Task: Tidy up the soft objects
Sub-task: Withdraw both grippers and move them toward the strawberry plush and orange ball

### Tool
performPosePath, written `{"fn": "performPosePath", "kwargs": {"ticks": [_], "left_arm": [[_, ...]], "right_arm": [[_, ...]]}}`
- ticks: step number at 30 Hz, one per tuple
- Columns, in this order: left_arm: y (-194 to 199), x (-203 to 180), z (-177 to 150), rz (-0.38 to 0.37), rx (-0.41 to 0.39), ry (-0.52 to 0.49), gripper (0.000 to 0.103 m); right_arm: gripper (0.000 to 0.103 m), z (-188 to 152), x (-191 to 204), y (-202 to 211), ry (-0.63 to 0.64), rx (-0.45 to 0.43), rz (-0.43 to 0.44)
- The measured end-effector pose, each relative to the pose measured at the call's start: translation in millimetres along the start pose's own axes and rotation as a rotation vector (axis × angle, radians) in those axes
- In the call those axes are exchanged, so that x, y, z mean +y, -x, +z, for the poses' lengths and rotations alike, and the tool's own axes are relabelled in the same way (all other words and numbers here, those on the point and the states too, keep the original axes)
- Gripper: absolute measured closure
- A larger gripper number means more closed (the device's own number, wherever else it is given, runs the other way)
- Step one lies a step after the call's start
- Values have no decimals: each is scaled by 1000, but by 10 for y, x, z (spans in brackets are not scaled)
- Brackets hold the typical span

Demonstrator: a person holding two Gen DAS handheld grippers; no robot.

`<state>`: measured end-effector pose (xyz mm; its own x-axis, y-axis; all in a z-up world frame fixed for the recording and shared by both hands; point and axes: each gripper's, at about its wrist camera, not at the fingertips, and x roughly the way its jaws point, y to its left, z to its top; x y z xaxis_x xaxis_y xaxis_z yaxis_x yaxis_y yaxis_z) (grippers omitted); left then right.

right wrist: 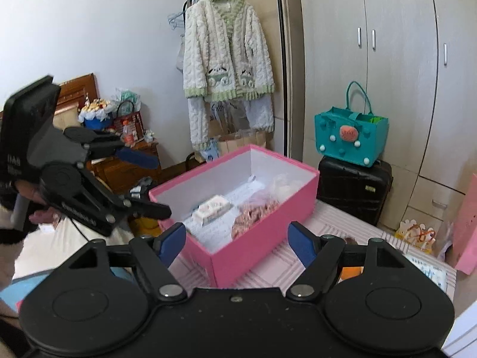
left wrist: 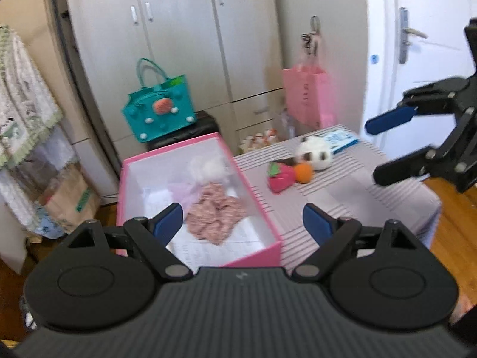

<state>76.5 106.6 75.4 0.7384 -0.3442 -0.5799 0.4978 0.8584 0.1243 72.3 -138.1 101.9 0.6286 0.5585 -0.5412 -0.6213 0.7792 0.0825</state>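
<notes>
A pink box (left wrist: 271,252) with white inside stands on the striped table (left wrist: 342,203). In it lie a pink knitted cloth (left wrist: 216,211), a white fluffy toy (left wrist: 208,167) and a white packet (right wrist: 212,207). On the table to its right lie a red strawberry plush (left wrist: 280,177), an orange ball (left wrist: 304,173) and a black-and-white panda plush (left wrist: 316,152). My left gripper (left wrist: 242,222) is open and empty above the box's near end. My right gripper (right wrist: 237,243) is open and empty; it also shows at the right of the left wrist view (left wrist: 372,152), above the table's right side.
A teal bag (left wrist: 161,110) sits on a black case (right wrist: 354,188) behind the box. A pink paper bag (left wrist: 307,95) hangs by the wardrobe. A blue-and-white packet (left wrist: 340,140) lies at the table's far edge. A cardigan (right wrist: 226,56) hangs on a rack.
</notes>
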Motion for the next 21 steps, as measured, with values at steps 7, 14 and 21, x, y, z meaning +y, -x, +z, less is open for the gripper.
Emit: {"fn": "performPosePath", "kwargs": {"ticks": [7,14,21], "left_arm": [[-54,-342,-9,-77,-1,-48,13],[-375,-733,-138,-181,40,-89,7],[-740,-1045,-271,-177,6,-101,7]], "right_arm": [[19,-279,-145,220,-29,31,-78],[14,-612,-461,371,-93,76,-199],[12,-1056,-860,317,-180,-28,-239]]}}
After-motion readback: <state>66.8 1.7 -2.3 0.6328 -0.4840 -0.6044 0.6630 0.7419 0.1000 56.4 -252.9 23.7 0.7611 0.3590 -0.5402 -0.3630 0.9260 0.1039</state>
